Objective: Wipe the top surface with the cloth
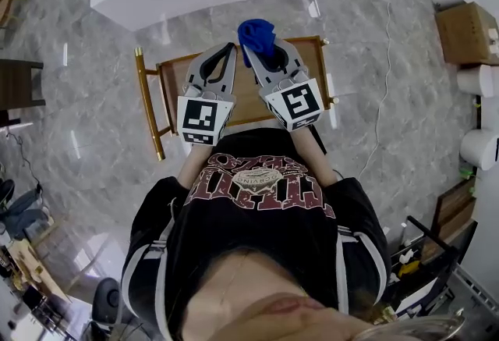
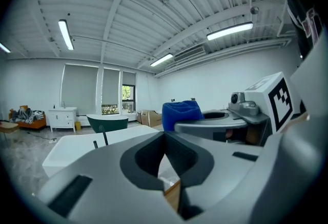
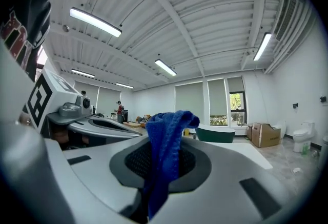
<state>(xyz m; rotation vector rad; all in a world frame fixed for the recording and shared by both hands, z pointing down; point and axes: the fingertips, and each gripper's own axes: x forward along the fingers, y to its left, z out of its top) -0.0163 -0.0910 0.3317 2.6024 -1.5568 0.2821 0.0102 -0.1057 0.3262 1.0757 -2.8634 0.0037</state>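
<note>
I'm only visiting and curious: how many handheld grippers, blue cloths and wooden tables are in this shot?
grippers: 2, the left gripper and the right gripper
blue cloth: 1, pinched in the right gripper's fingers
wooden table: 1
total: 4

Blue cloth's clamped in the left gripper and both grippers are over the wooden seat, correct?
Not quite: the blue cloth is clamped in the right gripper, as the right gripper view shows. The left gripper is shut on nothing. Both grippers are over the wooden seat, as you said.
</note>
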